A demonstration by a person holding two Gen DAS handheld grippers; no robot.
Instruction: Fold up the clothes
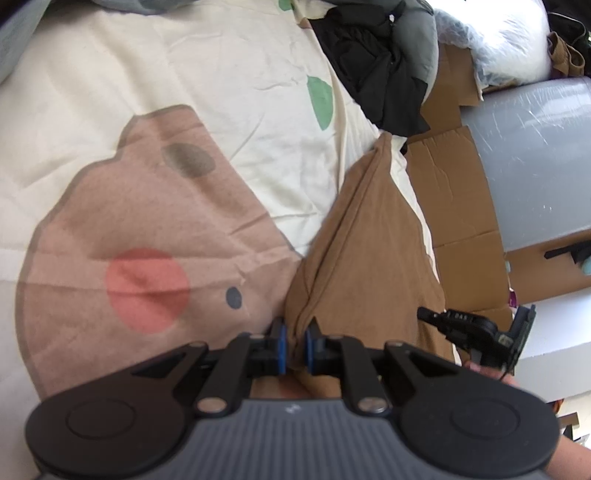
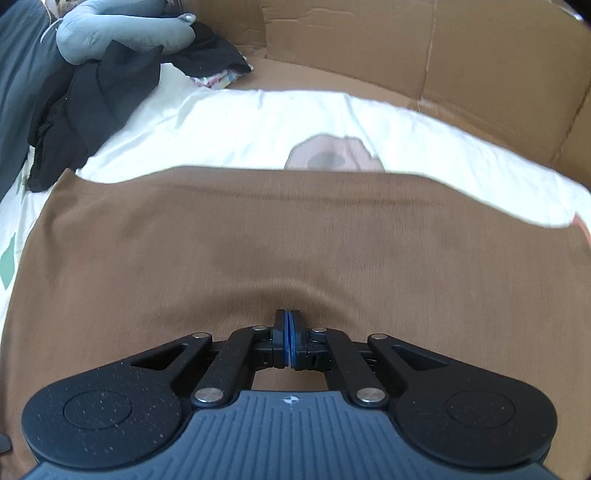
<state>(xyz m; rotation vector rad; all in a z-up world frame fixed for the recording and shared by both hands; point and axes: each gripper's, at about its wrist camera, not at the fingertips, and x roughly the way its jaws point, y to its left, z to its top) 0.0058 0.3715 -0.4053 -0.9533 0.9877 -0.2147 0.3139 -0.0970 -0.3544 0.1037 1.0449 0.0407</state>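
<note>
A brown garment (image 1: 362, 258) lies on a cream bedcover with a bear print (image 1: 147, 221). My left gripper (image 1: 294, 343) is shut on a bunched edge of the brown garment, which rises in a fold away from it. In the right wrist view the brown garment (image 2: 295, 240) spreads wide in front of my right gripper (image 2: 289, 332), whose blue pads are pressed together on the cloth's near edge. The right gripper also shows in the left wrist view (image 1: 476, 332), at the garment's right side.
A black garment (image 1: 373, 70) and a grey plush toy (image 2: 122, 31) lie at the far end of the bed. Cardboard sheets (image 1: 458, 206) line the bedside. A grey bin (image 1: 535, 158) stands beyond them.
</note>
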